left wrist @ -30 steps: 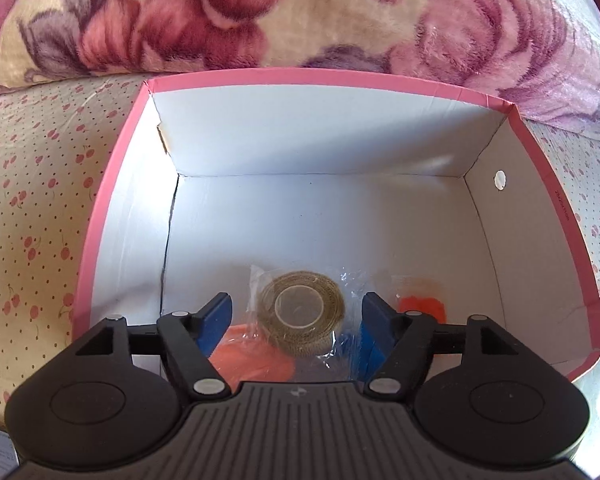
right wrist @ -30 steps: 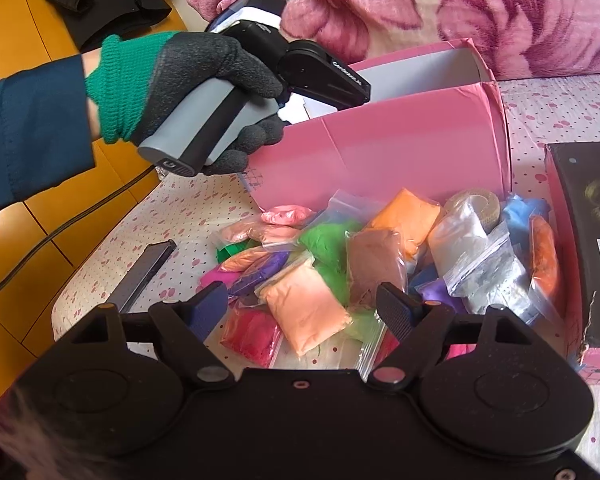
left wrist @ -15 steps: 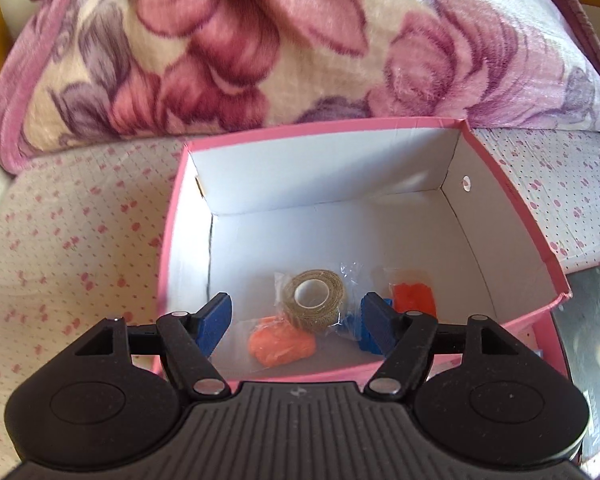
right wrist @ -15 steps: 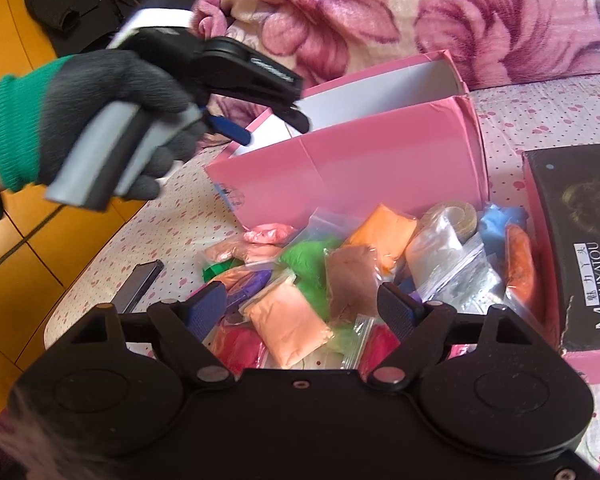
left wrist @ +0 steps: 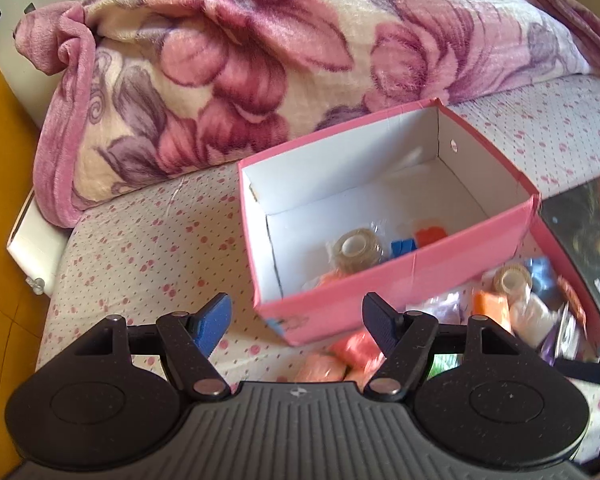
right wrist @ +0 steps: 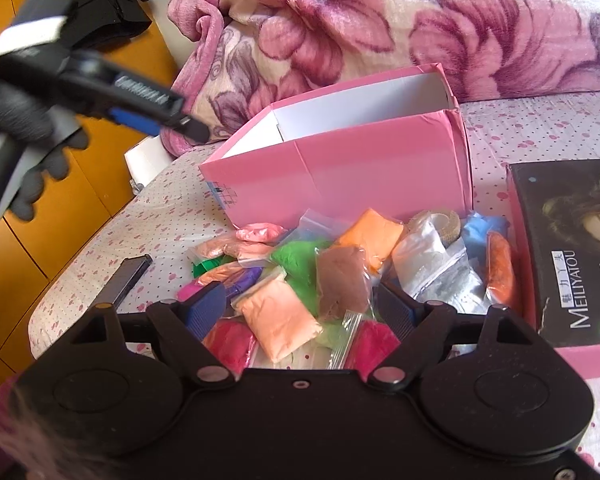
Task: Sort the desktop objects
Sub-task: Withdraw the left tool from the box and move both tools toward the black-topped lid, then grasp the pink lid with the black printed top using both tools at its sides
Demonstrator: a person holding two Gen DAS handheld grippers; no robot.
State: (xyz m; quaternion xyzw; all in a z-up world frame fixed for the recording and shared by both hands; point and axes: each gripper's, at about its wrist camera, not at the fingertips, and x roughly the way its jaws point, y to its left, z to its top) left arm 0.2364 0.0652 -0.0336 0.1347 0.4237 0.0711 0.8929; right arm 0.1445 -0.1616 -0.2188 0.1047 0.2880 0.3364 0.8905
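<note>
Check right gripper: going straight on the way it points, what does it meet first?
Likely the peach clay bag between the open right gripper fingers, atop the pile before the pink cardboard box. Depth is unclear.

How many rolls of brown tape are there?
2. One tape roll lies inside the pink box; another tape roll sits in the pile of bags outside it. More may hide underneath.

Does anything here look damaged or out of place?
Yes. The pink box is battered: its near right corner is split and creased, and its inside left wall shows a dark crack. The clay bags lie heaped, loose, on the bedsheet in front.
</note>
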